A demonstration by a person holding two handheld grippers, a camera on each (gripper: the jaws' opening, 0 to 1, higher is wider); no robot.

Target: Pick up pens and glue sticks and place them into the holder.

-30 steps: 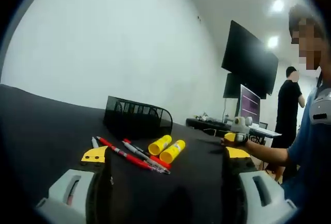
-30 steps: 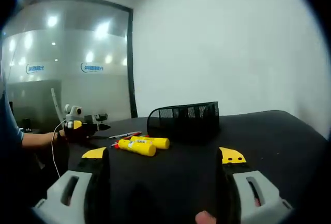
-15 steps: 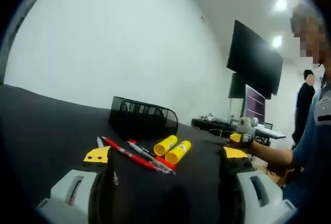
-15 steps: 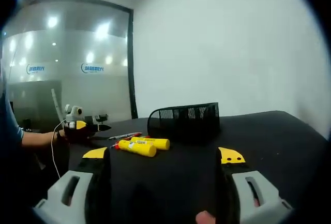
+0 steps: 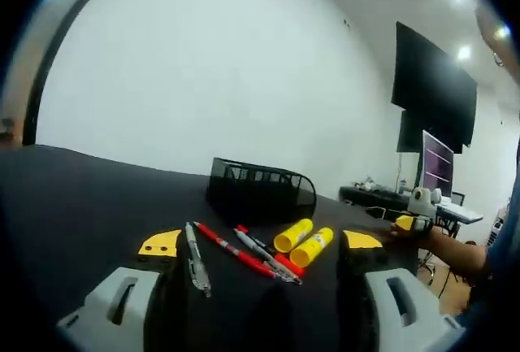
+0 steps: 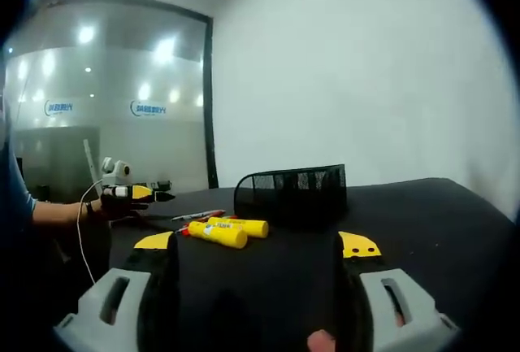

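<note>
1. Left gripper view: the left gripper point(image 5: 260, 242) hovers low over a black table point(image 5: 73, 197), its jaws spread wide with nothing between them

2. A black mesh holder point(image 5: 260, 192) stands on the table ahead of the jaws, by the white wall point(image 5: 203, 67); its inside cannot be made out through the mesh, and nothing sticks up above its rim

3. In front of the holder lie the writing things: a grey pen point(image 5: 196, 258) nearest the left jaw, a red pen point(image 5: 231, 250) slanting beside it, another pen with a red end point(image 5: 264, 253) crossing close to that, and two yellow glue sticks point(image 5: 305, 242) side by side, touching or nearly so. All lie outside the holder, on the cloth

4. At the right edge the right gripper point(image 5: 416, 212) shows in a person's hand, over the table's far edge, well apart from the pens; whether its jaws are apart cannot be told from here. Dark screens point(image 5: 435, 100) hang on the wall behind

5. Right gripper view: the right gripper point(image 6: 257, 242) also has its jaws spread, empty, above the same black table point(image 6: 422, 214)

6. The holder point(image 6: 291, 194) sits ahead, the glue sticks point(image 6: 227, 230) lying just beside its left end with pens point(image 6: 197, 215) behind them, none of them inside it

7. The left gripper point(image 6: 134, 193) appears at the left, held out by a hand, near the pens but not touching them
</note>
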